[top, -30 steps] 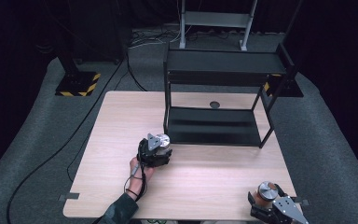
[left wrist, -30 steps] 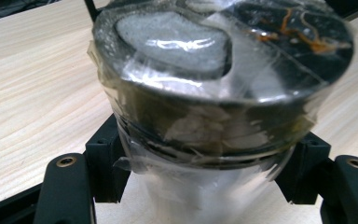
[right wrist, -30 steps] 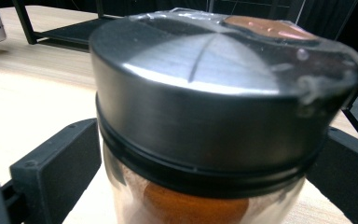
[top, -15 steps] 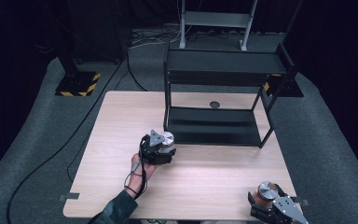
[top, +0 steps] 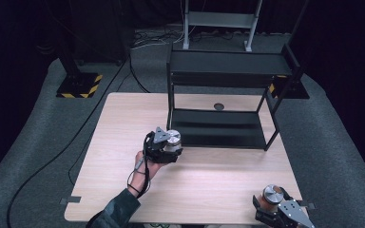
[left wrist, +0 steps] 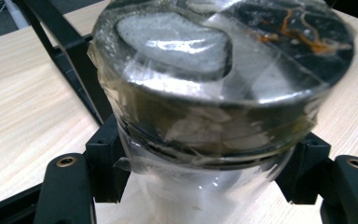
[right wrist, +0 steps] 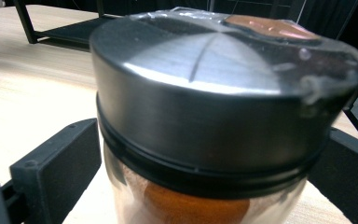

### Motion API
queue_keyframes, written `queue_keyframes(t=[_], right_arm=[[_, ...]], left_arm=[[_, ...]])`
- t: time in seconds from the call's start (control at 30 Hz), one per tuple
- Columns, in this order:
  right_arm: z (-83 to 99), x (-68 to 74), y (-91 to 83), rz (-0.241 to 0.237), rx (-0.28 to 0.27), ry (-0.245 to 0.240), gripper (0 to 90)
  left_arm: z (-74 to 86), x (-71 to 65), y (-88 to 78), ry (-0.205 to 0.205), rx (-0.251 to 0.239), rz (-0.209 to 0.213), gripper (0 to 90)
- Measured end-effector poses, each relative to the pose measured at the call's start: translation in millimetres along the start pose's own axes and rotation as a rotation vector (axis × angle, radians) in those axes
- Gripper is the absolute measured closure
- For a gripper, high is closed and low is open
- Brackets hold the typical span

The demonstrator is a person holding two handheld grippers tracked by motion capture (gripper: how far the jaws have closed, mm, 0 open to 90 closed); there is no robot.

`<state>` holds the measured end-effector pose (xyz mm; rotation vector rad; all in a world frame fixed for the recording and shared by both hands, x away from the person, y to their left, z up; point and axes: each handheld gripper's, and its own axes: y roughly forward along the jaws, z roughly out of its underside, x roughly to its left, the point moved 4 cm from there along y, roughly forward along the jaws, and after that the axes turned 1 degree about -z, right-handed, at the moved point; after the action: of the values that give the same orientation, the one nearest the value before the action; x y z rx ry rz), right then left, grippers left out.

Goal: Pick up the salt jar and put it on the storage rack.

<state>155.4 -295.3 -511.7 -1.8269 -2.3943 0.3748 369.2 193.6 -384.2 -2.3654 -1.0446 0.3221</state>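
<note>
**Two spice jars held, one in each gripper**

The left gripper [top: 165,148] hovered over the wooden surface [top: 123,123], just in front of the black two-tier rack [top: 228,76]. Its fingers [left wrist: 107,161] pinched a clear jar [left wrist: 214,107] with a shiny lid wrapped in plastic film; the jar sat near the left front leg of the rack. The right gripper [top: 278,209] was at the near right corner of the surface, its fingers [right wrist: 58,163] closed around a second jar [right wrist: 223,121] with a brushed metal lid and orange-brown powder inside. Both jars stood upright.
</note>
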Motion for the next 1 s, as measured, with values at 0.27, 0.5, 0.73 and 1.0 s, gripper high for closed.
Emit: queue_keyframes(t=[0.27, 0.5, 0.73, 1.0], right_arm=[[0.1, 0.1, 0.1, 0.000, -0.001, -0.001, 0.0], [0.1, 0.2, 0.1, 0.001, -0.001, 0.001, 0.0], [0.1, 0.3, 0.2, 0.001, -0.001, -0.001, 0.0], [0.0, 0.7, 0.2, 0.002, 0.000, -0.003, 0.0]], left_arm=[[-15.0, -0.9, 0.1, 0.026, 0.005, 0.013, 30.8], [-29.0, 0.6, -0.5, 0.042, 0.006, 0.020, 30.8], [-41.9, 2.9, 0.9, 0.056, 0.009, 0.018, 30.8], [-56.5, 7.3, 3.7, 0.074, 0.024, 0.018, 30.8]])
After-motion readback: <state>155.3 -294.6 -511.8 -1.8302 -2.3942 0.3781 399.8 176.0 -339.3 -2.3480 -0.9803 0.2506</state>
